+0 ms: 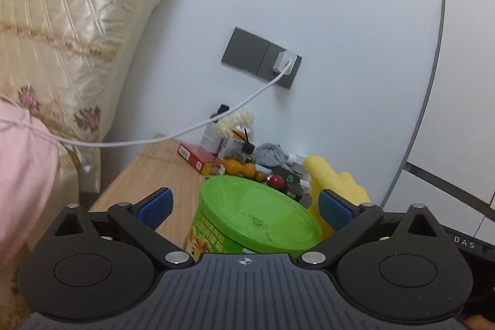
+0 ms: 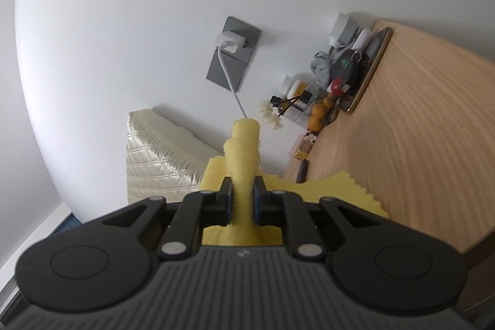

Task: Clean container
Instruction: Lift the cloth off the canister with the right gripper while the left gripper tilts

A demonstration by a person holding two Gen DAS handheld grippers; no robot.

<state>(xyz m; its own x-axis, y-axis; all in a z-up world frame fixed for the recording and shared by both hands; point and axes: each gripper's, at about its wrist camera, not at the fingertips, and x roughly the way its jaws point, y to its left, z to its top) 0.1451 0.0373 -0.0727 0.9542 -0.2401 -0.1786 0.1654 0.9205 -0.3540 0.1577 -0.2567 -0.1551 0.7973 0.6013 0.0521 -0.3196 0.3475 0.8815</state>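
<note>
A round container with a green lid [image 1: 256, 215] and a printed green and yellow side sits between the blue pads of my left gripper [image 1: 244, 204]. The jaws stand wide; whether the pads touch its sides is hidden by the lid. Small dark specks dirty the lid. My right gripper [image 2: 243, 195] is shut on a yellow cloth [image 2: 244, 150], which sticks up between the fingers and hangs below them. The cloth also shows in the left wrist view [image 1: 334, 178], just right of the container. The container is out of the right wrist view.
A wooden bedside table [image 1: 148, 172] carries a clutter of small items [image 1: 247, 156] by the white wall. A white charger cable [image 1: 198, 126] hangs from a grey socket [image 1: 263, 57] across the table. A cream pillow [image 1: 62, 20] and pink fabric [image 1: 21, 175] lie to the left.
</note>
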